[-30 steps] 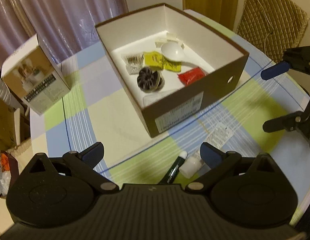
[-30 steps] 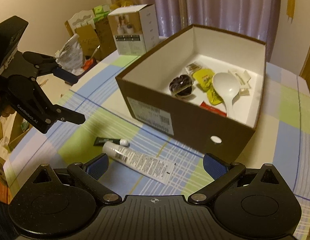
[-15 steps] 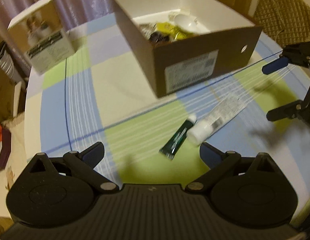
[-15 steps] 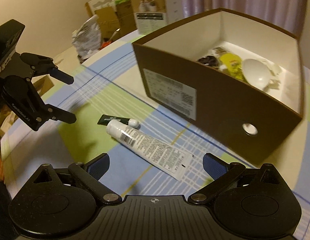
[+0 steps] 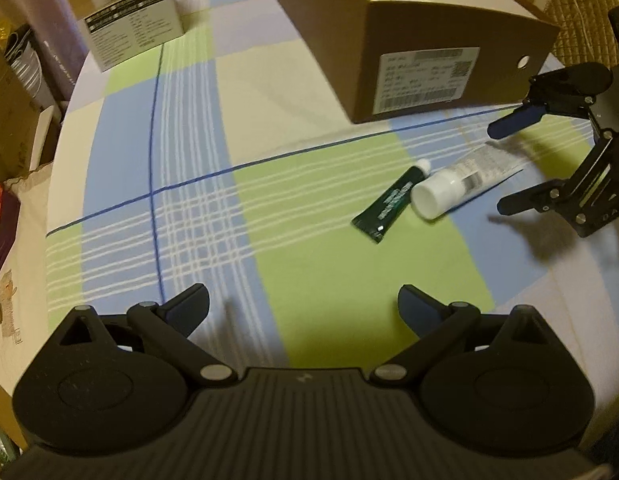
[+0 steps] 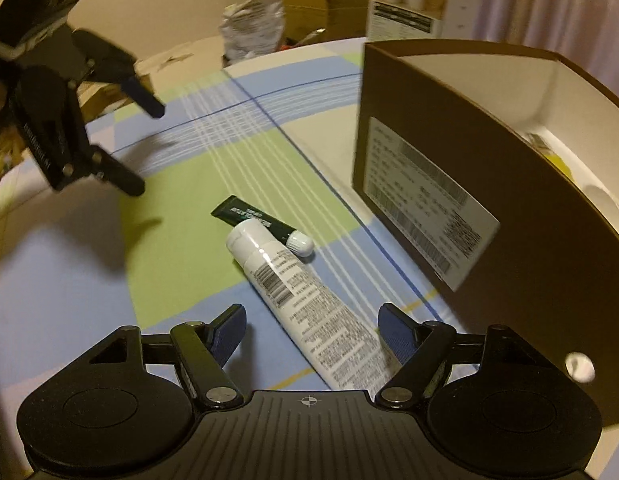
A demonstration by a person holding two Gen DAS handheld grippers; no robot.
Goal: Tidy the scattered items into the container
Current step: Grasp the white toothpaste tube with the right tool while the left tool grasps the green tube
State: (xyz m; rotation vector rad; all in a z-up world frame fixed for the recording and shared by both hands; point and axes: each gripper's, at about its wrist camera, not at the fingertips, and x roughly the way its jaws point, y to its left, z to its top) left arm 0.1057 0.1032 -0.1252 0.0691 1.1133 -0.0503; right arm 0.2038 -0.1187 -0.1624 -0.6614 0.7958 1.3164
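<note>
A white tube (image 6: 305, 296) and a small dark green tube (image 6: 261, 224) lie side by side on the checked tablecloth, in front of the brown cardboard box (image 6: 489, 184). They also show in the left wrist view, white tube (image 5: 457, 188) and green tube (image 5: 393, 204), with the box (image 5: 413, 40) behind. My right gripper (image 6: 311, 328) is open, low over the table, its fingers either side of the white tube's flat end. My left gripper (image 5: 303, 308) is open and empty, short of the green tube. It also shows in the right wrist view (image 6: 141, 148).
A white product carton (image 5: 125, 20) stands at the table's far left corner. The round table edge (image 5: 57, 152) drops off to cardboard boxes and bags on the floor. A quilted chair back (image 5: 577, 20) stands behind the box.
Both grippers have dropped lower and moved closer to the tubes. The right gripper's fingers now straddle the white tube's end. The box interior has mostly left the left view.
</note>
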